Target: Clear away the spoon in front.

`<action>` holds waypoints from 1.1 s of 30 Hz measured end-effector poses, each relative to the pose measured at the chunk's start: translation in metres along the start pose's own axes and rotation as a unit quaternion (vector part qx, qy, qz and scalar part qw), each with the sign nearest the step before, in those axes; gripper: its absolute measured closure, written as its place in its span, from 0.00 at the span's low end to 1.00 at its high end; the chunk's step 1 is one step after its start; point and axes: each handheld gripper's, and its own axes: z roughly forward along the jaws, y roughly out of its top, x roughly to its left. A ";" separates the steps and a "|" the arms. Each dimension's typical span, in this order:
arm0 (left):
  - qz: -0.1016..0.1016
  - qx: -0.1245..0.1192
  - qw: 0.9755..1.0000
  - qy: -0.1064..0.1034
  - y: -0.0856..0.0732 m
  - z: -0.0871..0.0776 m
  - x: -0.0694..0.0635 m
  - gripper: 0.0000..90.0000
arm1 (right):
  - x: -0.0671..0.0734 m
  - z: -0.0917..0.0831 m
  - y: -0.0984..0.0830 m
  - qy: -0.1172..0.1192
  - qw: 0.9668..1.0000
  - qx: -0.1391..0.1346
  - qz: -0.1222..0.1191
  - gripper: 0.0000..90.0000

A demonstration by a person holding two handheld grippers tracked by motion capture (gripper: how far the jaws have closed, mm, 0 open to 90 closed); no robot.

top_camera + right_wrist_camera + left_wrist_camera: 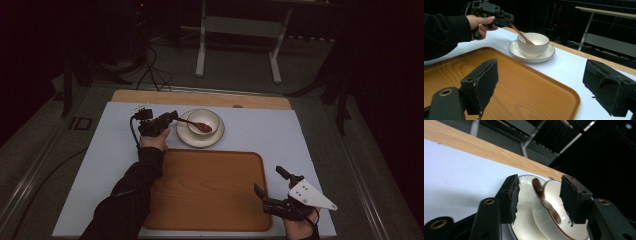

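Here, the left claw [171,117] sits at the far left of the tabletop [260,127], held in the person's left hand [156,139]. In the left gripper view its two black jaws stand apart, with the brown wooden spoon [545,201] passing between them; the handle touches neither pad there, so the claw reads as open around the spoon rather than clamped on it. In the right gripper view the tip of that claw meets the upper end of the spoon handle. The spoon slants down into a white bowl [203,121], its head resting inside. The bowl stands on a white saucer [186,134] just beside the left claw.

The right claw [267,182] is at the near right, held in the right hand [299,227], with a grey three-cornered plate [311,195] on top. Its jaws are spread wide and grip nothing. It hovers by the right edge of a wooden tray [200,187], which lies bare on the pale sheet covering the tabletop, just in front of the saucer. A dark sleeve [127,197] runs along the tray's left side.
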 end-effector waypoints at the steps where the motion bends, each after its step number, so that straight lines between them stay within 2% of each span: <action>1: 0.000 0.001 1.000 0.006 0.000 0.002 0.000 0.60 | 0.000 0.000 0.000 0.001 1.000 0.000 0.001 0.14; 5: -0.014 -0.006 1.000 -0.004 -0.002 0.006 0.000 0.66 | 0.000 0.000 0.000 0.004 1.000 -0.001 0.001 0.14; 8: -0.021 -0.009 1.000 -0.001 -0.004 0.008 0.000 0.71 | 0.000 0.001 0.000 0.005 1.000 -0.001 0.001 0.14; 10: -0.033 -0.015 0.999 -0.007 -0.006 0.009 0.000 0.75 | 0.000 0.001 0.000 0.007 1.000 -0.001 0.001 0.14; 17: -0.040 -0.021 0.999 -0.007 -0.009 0.012 -0.001 0.82 | -0.001 0.001 0.000 0.009 1.000 -0.001 0.002 0.15; 19: -0.033 -0.024 0.999 -0.014 -0.010 0.012 -0.002 0.84 | -0.001 0.001 0.000 0.009 1.000 -0.001 0.002 0.15; 21: -0.024 -0.028 0.999 -0.012 -0.010 0.012 -0.004 0.88 | -0.001 0.001 0.000 0.008 1.000 -0.001 0.001 0.15; 23: -0.030 -0.032 0.999 -0.014 -0.010 0.011 -0.003 0.92 | -0.001 0.001 0.000 0.008 1.000 -0.001 0.002 0.15; 26: -0.025 -0.037 0.999 -0.014 -0.009 0.009 -0.005 0.93 | -0.001 0.001 0.000 0.009 1.000 -0.001 0.002 0.15; 31: -0.007 -0.041 0.999 -0.028 -0.007 0.007 -0.009 0.93 | -0.001 0.002 0.000 0.010 1.000 0.001 0.000 0.15; 33: -0.004 -0.041 0.999 -0.025 -0.006 0.007 -0.010 0.93 | -0.001 0.002 0.000 0.010 1.000 0.001 0.001 0.15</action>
